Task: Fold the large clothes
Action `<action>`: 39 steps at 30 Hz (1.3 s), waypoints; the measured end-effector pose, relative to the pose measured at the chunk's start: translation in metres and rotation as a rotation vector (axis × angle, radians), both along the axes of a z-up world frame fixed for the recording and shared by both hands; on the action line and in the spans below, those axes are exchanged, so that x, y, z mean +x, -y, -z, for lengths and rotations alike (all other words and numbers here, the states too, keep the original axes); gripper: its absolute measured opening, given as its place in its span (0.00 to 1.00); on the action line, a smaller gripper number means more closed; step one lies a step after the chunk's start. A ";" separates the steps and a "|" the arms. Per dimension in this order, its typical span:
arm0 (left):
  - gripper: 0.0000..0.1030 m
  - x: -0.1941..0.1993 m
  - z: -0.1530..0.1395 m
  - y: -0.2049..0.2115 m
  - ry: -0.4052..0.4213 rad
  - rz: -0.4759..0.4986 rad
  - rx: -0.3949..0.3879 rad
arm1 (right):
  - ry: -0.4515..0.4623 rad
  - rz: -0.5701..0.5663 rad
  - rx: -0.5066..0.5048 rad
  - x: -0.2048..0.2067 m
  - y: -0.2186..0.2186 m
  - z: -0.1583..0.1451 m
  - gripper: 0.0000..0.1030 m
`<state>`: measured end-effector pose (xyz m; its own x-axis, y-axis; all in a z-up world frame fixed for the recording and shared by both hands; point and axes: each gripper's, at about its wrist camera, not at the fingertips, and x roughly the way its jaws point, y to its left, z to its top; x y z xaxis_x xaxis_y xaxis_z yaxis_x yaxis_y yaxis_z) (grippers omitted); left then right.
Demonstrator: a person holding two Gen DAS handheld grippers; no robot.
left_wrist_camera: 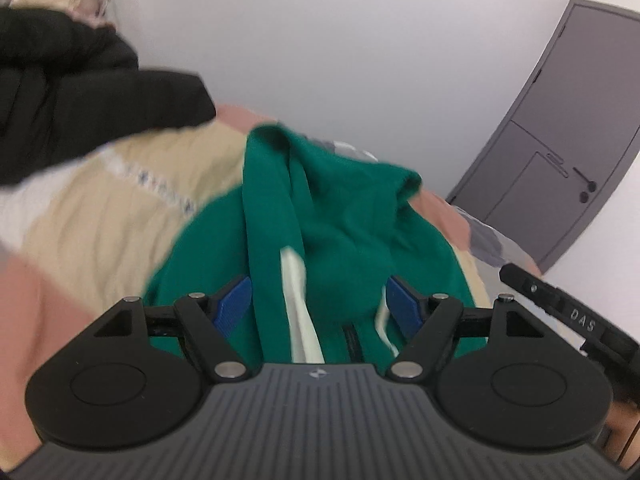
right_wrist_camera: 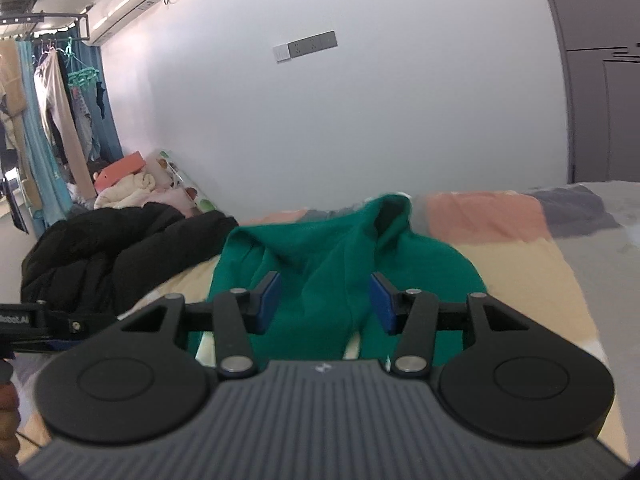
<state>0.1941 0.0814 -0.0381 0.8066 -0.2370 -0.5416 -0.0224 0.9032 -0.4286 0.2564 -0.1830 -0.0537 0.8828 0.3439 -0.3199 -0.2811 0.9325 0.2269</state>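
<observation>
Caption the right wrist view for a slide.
Open right gripper above a rumpled green sweatshirt on the bed.

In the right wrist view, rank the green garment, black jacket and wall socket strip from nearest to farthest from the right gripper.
1. Green garment, directly ahead of the right gripper.
2. Black jacket, to the left on the bed.
3. Wall socket strip, high on the far wall.

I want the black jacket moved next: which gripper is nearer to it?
Left. The left gripper is over the green garment, nearer the black jacket; the right gripper sits farther right.
</observation>
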 end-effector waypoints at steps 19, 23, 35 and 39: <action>0.75 -0.014 0.092 0.038 -0.170 0.056 -0.016 | -0.269 0.162 -0.074 -0.083 0.009 0.084 0.49; 0.68 -0.006 0.102 0.049 -0.211 0.051 0.033 | -0.298 0.182 -0.097 -0.084 0.011 0.089 0.49; 0.07 -0.005 0.093 0.024 -0.195 -0.081 0.039 | -0.358 0.203 -0.007 -0.079 0.031 0.089 0.14; 0.06 -0.013 0.072 -0.014 -0.157 -0.171 -0.032 | -0.313 0.227 -0.003 -0.078 0.044 0.073 0.09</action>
<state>0.1812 0.0956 -0.1104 0.7433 -0.1233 -0.6575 -0.2425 0.8664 -0.4366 0.1788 -0.2268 -0.1269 0.7958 0.1496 -0.5868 0.0152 0.9638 0.2662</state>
